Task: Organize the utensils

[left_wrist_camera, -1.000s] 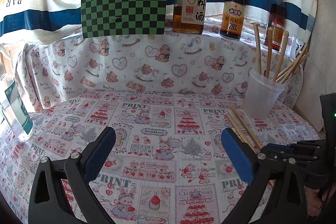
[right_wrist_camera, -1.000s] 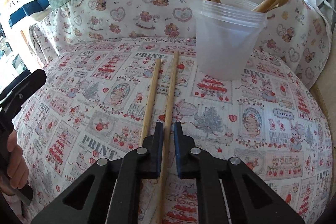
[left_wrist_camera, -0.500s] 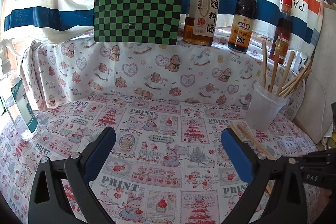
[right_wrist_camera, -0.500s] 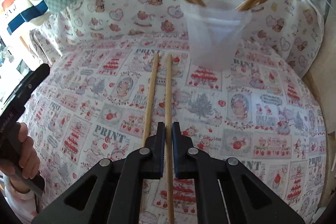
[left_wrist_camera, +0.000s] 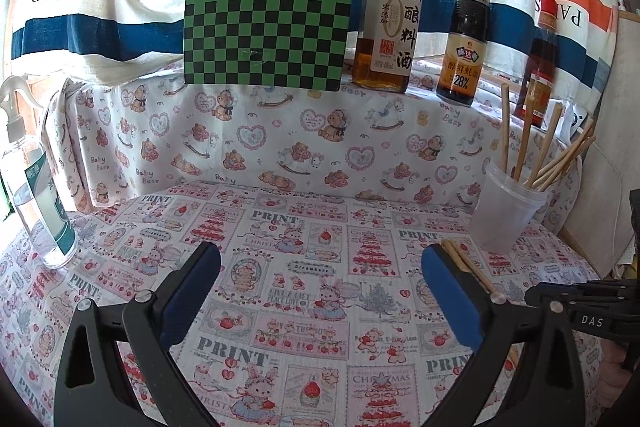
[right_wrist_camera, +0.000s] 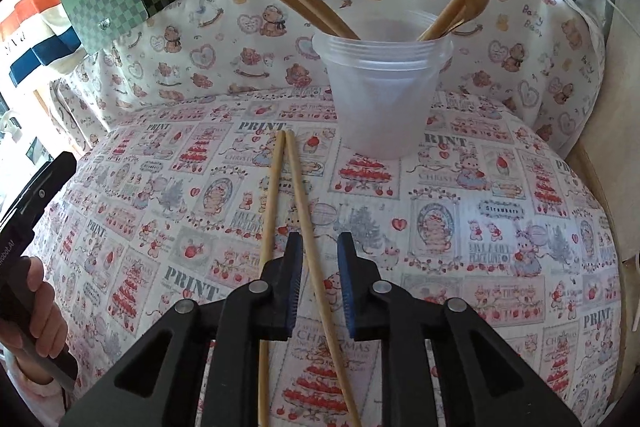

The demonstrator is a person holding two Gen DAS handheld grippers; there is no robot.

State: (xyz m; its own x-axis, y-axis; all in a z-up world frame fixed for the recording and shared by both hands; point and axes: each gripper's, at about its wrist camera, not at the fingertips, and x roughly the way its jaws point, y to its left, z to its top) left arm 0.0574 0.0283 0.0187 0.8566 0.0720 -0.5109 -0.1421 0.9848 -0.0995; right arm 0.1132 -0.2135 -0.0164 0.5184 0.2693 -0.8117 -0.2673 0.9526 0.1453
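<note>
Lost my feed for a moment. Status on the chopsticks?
Right hand-held gripper just opened, one chopstick loose between jaws. Left hand-held gripper open, empty. Second chopstick alongside on cloth. Cup ahead, path clear.

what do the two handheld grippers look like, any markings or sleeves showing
Both are black plastic with silver pivot screws and blue pads. The left gripper has smooth pads; the right gripper has ribbed pads. The right gripper's body reads "DAS" in white in the left wrist view. A pale pink sleeve shows at the left hand.
</note>
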